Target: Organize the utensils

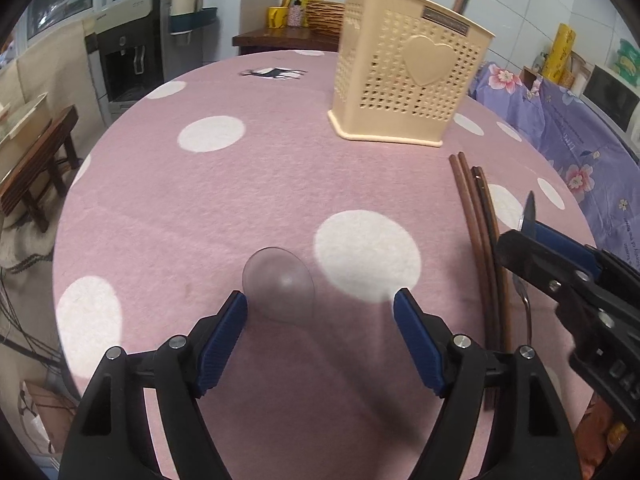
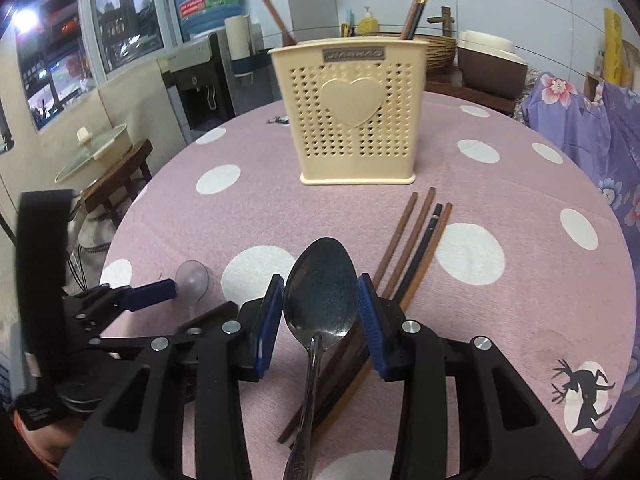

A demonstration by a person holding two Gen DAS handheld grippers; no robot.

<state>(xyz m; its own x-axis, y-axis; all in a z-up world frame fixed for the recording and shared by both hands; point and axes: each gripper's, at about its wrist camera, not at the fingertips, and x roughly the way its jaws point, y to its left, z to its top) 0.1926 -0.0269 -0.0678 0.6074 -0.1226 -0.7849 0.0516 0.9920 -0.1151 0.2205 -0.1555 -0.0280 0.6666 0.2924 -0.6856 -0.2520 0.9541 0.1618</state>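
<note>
Left hand-held gripper [image 1: 320,304] is hovering low with its blue-padded fingers [image 1: 416,336] spread wide apart, gripping nothing. Right hand-held gripper [image 2: 321,312] is sitting just beside it, level and pointing forward, its fingers [image 2: 370,320] standing partly apart, each pad lying close against what is between them.

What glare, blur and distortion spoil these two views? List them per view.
Left wrist view: fisheye bends the table edge; the clear spoon shows a soft highlight and looks hazy.
Right wrist view: a light flares at top left; the metal spoon carries dull reflections; the holder looks slightly soft.
</note>
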